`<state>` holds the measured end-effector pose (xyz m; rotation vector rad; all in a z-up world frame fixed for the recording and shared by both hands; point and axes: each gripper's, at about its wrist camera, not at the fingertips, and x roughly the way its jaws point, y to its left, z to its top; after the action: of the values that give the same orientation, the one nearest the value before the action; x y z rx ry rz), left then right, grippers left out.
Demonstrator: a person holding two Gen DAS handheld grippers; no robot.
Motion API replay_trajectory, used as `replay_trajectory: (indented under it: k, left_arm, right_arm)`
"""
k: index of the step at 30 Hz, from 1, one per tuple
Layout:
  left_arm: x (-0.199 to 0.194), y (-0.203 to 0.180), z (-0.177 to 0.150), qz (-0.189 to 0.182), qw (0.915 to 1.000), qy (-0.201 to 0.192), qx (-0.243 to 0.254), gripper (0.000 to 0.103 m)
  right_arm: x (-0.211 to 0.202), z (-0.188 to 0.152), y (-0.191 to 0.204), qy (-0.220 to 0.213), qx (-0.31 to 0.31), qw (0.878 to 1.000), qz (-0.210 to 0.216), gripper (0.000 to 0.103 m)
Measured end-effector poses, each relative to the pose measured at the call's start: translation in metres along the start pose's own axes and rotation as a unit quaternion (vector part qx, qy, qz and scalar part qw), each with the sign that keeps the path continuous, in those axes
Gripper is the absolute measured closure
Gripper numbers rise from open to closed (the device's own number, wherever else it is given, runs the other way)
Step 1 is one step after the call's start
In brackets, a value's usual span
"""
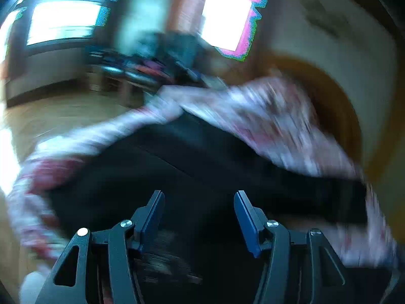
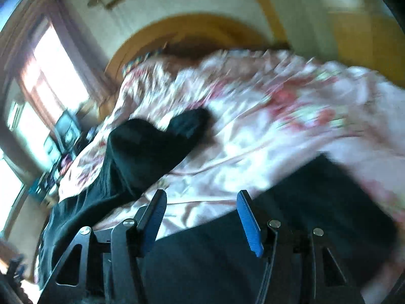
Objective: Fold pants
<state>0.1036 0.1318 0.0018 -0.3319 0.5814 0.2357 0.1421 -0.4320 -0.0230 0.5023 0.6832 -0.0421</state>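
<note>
Black pants (image 1: 192, 167) lie spread on a bed with a pink and white floral cover (image 1: 265, 116). Both views are motion-blurred. My left gripper (image 1: 198, 195) hovers over the dark cloth with its blue-padded jaws apart and nothing between them. In the right wrist view one pant leg (image 2: 149, 149) runs away to the upper left, and a broad dark part (image 2: 291, 215) lies under my right gripper (image 2: 201, 195). Its jaws also stand apart, empty, above the edge where black cloth meets the floral cover (image 2: 253, 116).
A curved wooden headboard (image 2: 192, 27) rises behind the bed. Bright windows (image 1: 68, 12) and a cluttered low table (image 1: 141, 68) stand beyond the bed's left side. A wooden floor (image 1: 58, 116) shows at the left.
</note>
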Motion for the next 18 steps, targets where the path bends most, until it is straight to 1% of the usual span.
replay_trajectory:
  k: [1, 4, 5, 7, 8, 9, 10, 11, 12, 13, 14, 17, 18]
  left_arm:
    - [0.018, -0.022, -0.007, -0.026, 0.9989, 0.025, 0.031, 0.045]
    - [0.048, -0.064, -0.022, -0.077, 0.9921, 0.054, 0.083, 0.045]
    - [0.058, -0.080, -0.028, -0.095, 0.9882, 0.058, 0.105, 0.045]
    - [0.069, -0.098, -0.038, -0.117, 0.9832, 0.056, 0.128, 0.045]
    - [0.079, -0.106, -0.043, -0.136, 0.9792, 0.064, 0.136, 0.045]
    - [0.085, -0.109, -0.048, -0.143, 0.9773, 0.071, 0.139, 0.045]
    - [0.099, -0.112, -0.056, -0.153, 0.9729, 0.097, 0.144, 0.044]
    - [0.110, -0.113, -0.066, -0.158, 0.9693, 0.120, 0.145, 0.037]
    - [0.118, -0.113, -0.075, -0.162, 0.9677, 0.129, 0.144, 0.036]
    - [0.117, -0.107, -0.081, -0.174, 0.9693, 0.106, 0.138, 0.036]
    - [0.113, -0.103, -0.082, -0.185, 0.9692, 0.096, 0.131, 0.036]
    - [0.114, -0.091, -0.082, -0.219, 0.9661, 0.093, 0.100, 0.035]
    - [0.114, -0.089, -0.083, -0.223, 0.9659, 0.091, 0.096, 0.035]
  right_arm:
    - [0.013, 0.004, 0.002, 0.013, -0.003, 1.000, 0.003, 0.045]
    - [0.046, 0.020, 0.003, 0.039, 0.004, 0.999, 0.017, 0.045]
    - [0.056, 0.026, 0.003, 0.047, 0.009, 0.999, 0.019, 0.045]
    - [0.074, 0.038, 0.003, 0.051, 0.016, 0.998, 0.013, 0.045]
    - [0.083, 0.044, 0.002, 0.053, 0.019, 0.998, 0.012, 0.045]
    - [0.092, 0.051, -0.001, 0.056, 0.026, 0.998, 0.010, 0.045]
    - [0.100, 0.059, -0.004, 0.056, 0.035, 0.998, 0.008, 0.045]
    - [0.102, 0.064, -0.007, 0.055, 0.042, 0.998, 0.008, 0.045]
    - [0.110, 0.071, -0.008, 0.054, 0.048, 0.997, 0.008, 0.045]
    - [0.115, 0.077, -0.008, 0.052, 0.049, 0.997, 0.006, 0.045]
    - [0.122, 0.085, -0.007, 0.047, 0.047, 0.998, 0.003, 0.045]
    - [0.144, 0.100, -0.003, 0.051, 0.054, 0.997, 0.003, 0.045]
    - [0.151, 0.104, -0.002, 0.053, 0.061, 0.997, 0.000, 0.045]
